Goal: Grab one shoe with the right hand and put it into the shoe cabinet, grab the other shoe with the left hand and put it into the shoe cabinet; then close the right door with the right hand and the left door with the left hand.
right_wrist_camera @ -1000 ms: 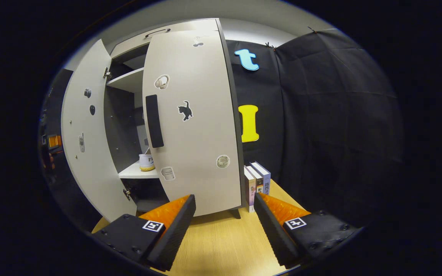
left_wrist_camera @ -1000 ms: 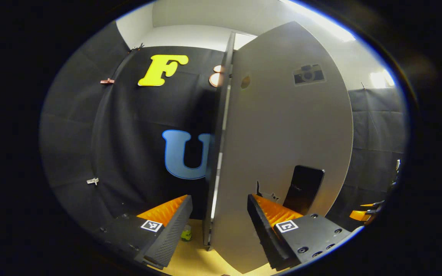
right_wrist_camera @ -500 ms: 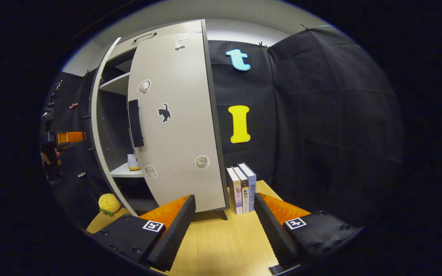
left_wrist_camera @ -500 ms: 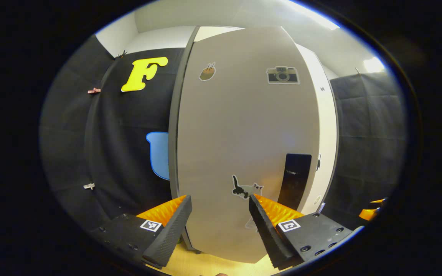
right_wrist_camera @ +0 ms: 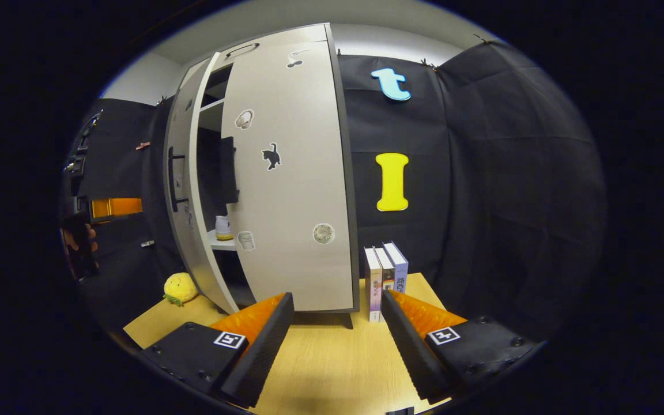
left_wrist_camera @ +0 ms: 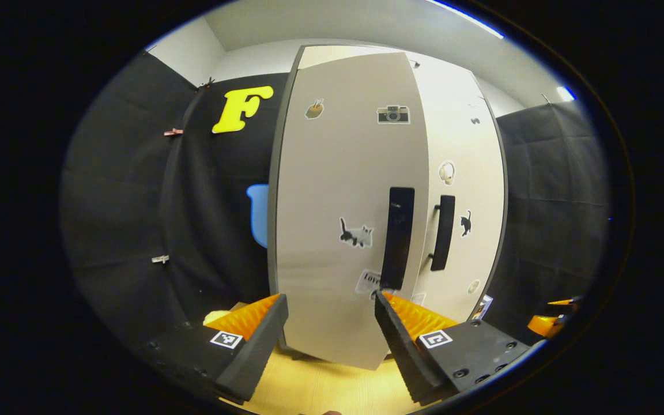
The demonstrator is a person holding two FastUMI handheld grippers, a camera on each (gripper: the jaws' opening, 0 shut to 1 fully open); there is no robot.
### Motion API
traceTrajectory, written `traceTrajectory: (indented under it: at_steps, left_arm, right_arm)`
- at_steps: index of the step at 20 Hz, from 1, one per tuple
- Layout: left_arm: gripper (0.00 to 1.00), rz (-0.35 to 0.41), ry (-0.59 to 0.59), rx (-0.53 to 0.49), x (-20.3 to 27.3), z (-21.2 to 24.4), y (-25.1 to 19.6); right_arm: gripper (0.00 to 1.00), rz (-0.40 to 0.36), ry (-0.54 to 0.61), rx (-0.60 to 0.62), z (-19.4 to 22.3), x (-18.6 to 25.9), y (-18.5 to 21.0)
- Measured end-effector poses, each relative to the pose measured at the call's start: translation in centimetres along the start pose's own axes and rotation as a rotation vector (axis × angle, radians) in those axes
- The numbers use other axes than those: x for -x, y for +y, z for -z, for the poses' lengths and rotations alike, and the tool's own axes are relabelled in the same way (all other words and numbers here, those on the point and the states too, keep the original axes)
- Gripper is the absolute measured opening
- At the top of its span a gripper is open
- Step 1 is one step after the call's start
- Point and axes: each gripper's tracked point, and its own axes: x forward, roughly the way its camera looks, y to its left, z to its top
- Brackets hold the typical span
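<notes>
With both doors nearly shut, left tool (left_wrist_camera: 330, 323) hangs wide open, empty, near left door (left_wrist_camera: 343, 190) for a closing nudge; right tool (right_wrist_camera: 336, 323) open, empty, off right door (right_wrist_camera: 291, 190). Shoe (right_wrist_camera: 223, 228) on cabinet shelf.

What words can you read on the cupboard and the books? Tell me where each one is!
No text reads clearly enough to quote.
On the books: print on the spines, too small to read.
On the left door: one sticker near the bottom has writing, blurred.
On the shoe: a marking, too small to read.
</notes>
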Motion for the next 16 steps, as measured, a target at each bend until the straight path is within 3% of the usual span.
traceTrajectory:
  at_steps: [5,13,16]
  left_arm:
    - [0.95,-0.023,0.013,-0.023,5.7,1.6,1.4]
    - [0.95,0.044,-0.029,-0.055,14.6,3.3,1.2]
    - [0.95,0.010,-0.022,-0.060,17.0,5.0,2.0]
  right_arm:
    - [0.98,-0.020,-0.071,-0.015,-2.1,2.6,4.3]
    - [0.98,0.056,-0.173,-0.059,-3.0,10.8,8.3]
    - [0.98,0.094,-0.186,-0.045,-1.9,13.4,8.2]
